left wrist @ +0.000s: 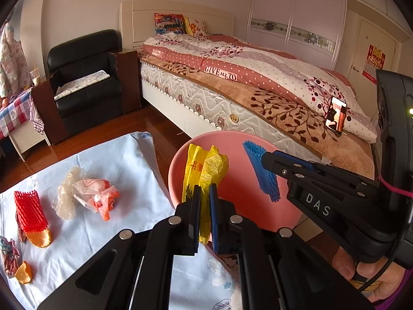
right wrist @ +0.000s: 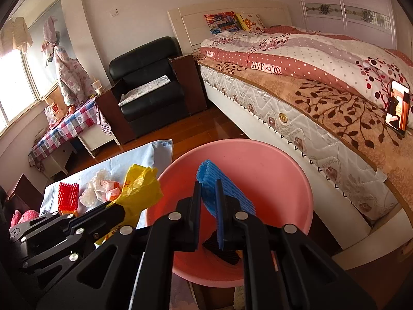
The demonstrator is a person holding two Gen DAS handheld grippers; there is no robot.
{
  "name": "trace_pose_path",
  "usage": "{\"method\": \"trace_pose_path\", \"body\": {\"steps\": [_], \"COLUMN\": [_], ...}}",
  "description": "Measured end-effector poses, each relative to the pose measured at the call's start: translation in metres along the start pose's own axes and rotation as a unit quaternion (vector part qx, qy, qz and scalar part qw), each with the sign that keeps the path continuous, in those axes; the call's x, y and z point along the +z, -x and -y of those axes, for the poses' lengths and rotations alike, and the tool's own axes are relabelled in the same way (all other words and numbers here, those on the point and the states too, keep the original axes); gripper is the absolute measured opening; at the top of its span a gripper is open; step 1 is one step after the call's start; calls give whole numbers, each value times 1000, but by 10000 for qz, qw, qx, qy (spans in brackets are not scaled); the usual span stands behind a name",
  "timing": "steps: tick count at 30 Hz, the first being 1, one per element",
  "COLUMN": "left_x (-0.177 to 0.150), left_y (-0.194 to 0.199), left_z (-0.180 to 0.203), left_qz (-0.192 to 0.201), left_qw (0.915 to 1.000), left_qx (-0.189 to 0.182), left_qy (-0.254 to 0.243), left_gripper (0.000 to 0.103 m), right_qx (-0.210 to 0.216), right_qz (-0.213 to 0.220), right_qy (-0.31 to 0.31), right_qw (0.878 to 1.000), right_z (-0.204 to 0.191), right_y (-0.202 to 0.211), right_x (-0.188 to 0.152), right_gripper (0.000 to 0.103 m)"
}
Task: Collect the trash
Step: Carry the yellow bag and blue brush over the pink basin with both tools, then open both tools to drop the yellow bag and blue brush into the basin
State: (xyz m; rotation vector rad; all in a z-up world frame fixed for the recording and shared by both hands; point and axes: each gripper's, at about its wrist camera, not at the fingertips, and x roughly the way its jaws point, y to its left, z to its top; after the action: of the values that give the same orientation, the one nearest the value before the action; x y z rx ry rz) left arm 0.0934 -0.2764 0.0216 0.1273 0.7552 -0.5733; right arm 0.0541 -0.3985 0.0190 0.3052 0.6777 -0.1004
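Observation:
My left gripper is shut on a crumpled yellow plastic bag and holds it at the left rim of a pink basin. My right gripper is shut on a piece of blue foam netting and holds it over the pink basin. The blue netting and the right gripper also show in the left wrist view. The yellow bag and the left gripper show in the right wrist view. A black piece lies in the basin.
On the light blue cloth lie red foam netting, a clear and orange plastic wad, orange peels and a patterned wrapper. A bed with a phone stands close behind the basin. A black armchair is farther back.

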Motion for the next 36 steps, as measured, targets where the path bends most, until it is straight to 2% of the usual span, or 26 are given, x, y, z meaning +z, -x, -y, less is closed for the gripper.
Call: {"method": "trace_pose_path", "body": {"steps": [20, 21, 23, 24, 28, 34, 36], "left_x": [1, 1, 1, 1, 2, 3, 3], "left_y": [-33, -33, -32, -32, -29, -22, -19], "left_z": [10, 10, 9, 9, 3, -2, -3], "left_qz": [-297, -288, -274, -257, -193, -101, -85], "left_qw": [9995, 9996, 9996, 9997, 9998, 9998, 9998], "left_qx": [25, 29, 30, 22, 25, -49, -59], "left_qy": [-73, -57, -33, -17, 82, 148, 164], "left_gripper": [9, 10, 21, 33, 48, 53, 53], "right_qx": [-60, -62, -72, -71, -84, 46, 109], "right_qz": [-175, -185, -194, -199, -229, -278, -268], "right_qy": [-130, -137, -148, -155, -221, -238, -232], "right_qw": [9997, 9997, 9997, 9997, 9995, 9993, 9993], "right_z": [13, 13, 13, 13, 18, 19, 18], "right_y": [-19, -19, -20, -21, -22, -23, -22], "right_x": [-1, -2, -2, -2, -2, -3, -3], "right_gripper": [11, 11, 11, 11, 11, 11, 16]}}
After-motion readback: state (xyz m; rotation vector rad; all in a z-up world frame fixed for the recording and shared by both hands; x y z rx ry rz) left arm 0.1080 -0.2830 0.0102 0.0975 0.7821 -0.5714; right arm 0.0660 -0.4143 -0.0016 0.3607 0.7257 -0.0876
